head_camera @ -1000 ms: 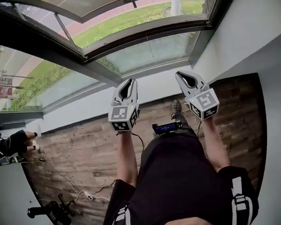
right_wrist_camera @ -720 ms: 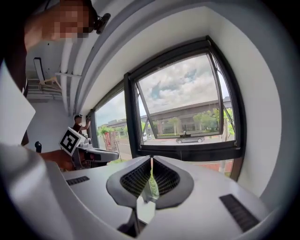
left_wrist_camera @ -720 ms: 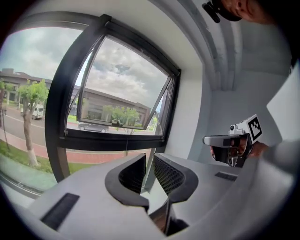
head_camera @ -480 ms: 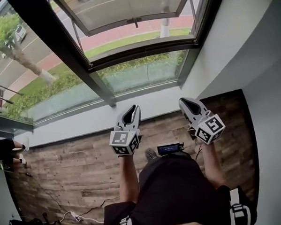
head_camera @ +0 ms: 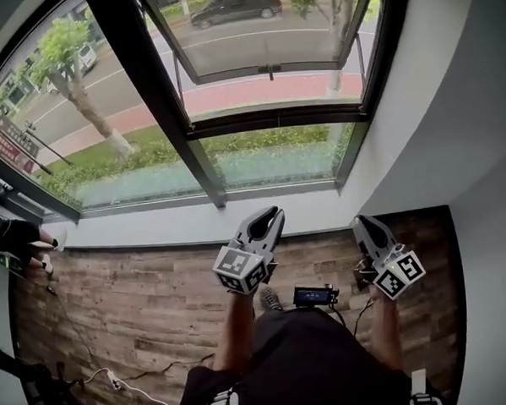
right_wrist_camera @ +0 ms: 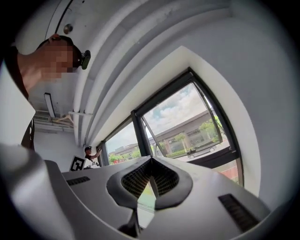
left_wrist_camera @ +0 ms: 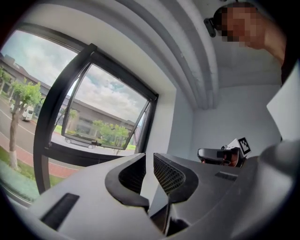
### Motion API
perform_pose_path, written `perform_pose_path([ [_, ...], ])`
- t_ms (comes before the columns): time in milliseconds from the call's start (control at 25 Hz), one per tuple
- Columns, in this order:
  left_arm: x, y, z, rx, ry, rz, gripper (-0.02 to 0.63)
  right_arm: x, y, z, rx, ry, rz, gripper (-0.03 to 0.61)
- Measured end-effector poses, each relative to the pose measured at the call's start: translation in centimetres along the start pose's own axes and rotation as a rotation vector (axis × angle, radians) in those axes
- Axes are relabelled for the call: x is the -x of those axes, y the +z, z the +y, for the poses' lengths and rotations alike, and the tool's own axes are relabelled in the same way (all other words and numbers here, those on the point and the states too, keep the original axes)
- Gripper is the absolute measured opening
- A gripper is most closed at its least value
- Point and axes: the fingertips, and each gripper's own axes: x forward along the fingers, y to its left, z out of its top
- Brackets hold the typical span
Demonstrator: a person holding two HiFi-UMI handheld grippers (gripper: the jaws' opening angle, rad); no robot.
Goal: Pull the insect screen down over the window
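A dark-framed window [head_camera: 276, 117] fills the top of the head view, and its upper sash [head_camera: 265, 36] is tilted open outward. No insect screen shows over the glass. My left gripper [head_camera: 273, 212] is raised in front of the white sill and points at the window's lower pane. It is shut and holds nothing; in the left gripper view [left_wrist_camera: 149, 158] only a thin slit shows between its jaws. My right gripper [head_camera: 361, 221] hangs lower, near the right wall, also apart from the window. Its jaws are closing and the tips [right_wrist_camera: 151, 159] meet with nothing between them.
The white sill [head_camera: 153, 232] runs below the glass above a wood-plank floor [head_camera: 140, 305]. A white wall [head_camera: 459, 102] stands close on the right. Another person's arm [head_camera: 14, 235] shows at the left edge. Cables [head_camera: 119, 384] and a dark stand [head_camera: 25, 379] lie lower left.
The head view has tilted up, so more window and street show. Both grippers sit lower and further right in the picture. The right jaws have closed a little.
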Motion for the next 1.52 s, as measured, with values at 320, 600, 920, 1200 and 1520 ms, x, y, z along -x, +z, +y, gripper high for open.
perform_pose_path([
  [320, 2.9, -0.9, -10.1, 0.054, -0.012, -0.074, 0.043, 9.6, -1.1, -0.8, -0.148, 0.066, -0.035, 0.009],
  [600, 7.8, 0.1, -11.8, 0.033, 0.037, -0.131, 0.043, 11.1, -1.0, 1.9, -0.209, 0.148, -0.057, 0.009],
  [920, 14.4, 1.9, -10.4, 0.037, 0.041, -0.185, 0.043, 9.9, -0.3, 7.6, -0.179, 0.169, -0.087, 0.008],
  [1200, 20.6, 2.9, -7.7, 0.070, 0.005, -0.181, 0.043, 8.5, -2.1, 14.5, -0.164, 0.141, -0.073, 0.008],
  [1520, 22.7, 2.6, -7.1, 0.112, -0.095, -0.186, 0.043, 9.9, -3.8, 18.6, -0.129, 0.049, -0.050, 0.008],
])
